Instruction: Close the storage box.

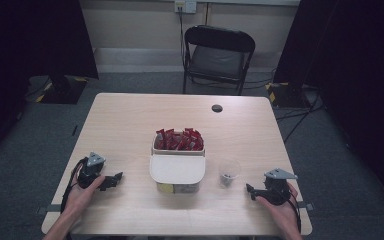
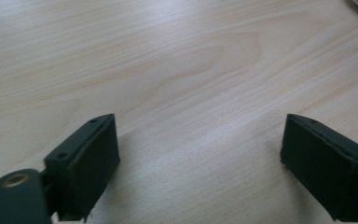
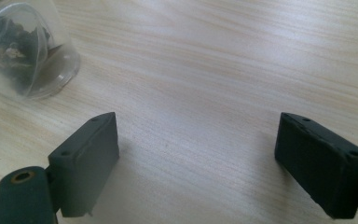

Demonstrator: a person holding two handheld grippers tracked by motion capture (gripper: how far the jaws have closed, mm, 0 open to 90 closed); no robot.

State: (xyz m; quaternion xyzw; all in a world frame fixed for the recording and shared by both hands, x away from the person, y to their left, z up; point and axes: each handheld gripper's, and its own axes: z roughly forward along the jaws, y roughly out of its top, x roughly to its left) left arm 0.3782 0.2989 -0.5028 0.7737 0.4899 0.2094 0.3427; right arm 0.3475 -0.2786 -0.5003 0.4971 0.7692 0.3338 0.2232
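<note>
A cream two-part box [image 1: 177,165] stands in the middle of the wooden table [image 1: 130,120]; its far half holds several red packets [image 1: 179,139], and a cream lid [image 1: 176,170] covers its near half. To its right stands a small clear plastic cup [image 1: 229,172] [image 3: 25,51] with dark bits inside. My left gripper [image 1: 116,178] [image 2: 200,163] rests low on the table left of the box, open, nothing between its jaws. My right gripper [image 1: 250,190] [image 3: 198,161] rests right of the cup, open and empty too.
A black folding chair [image 1: 218,57] stands beyond the far edge of the table. A dark round cable hole [image 1: 217,108] sits near the far edge. Black stands and curtains flank the room on both sides.
</note>
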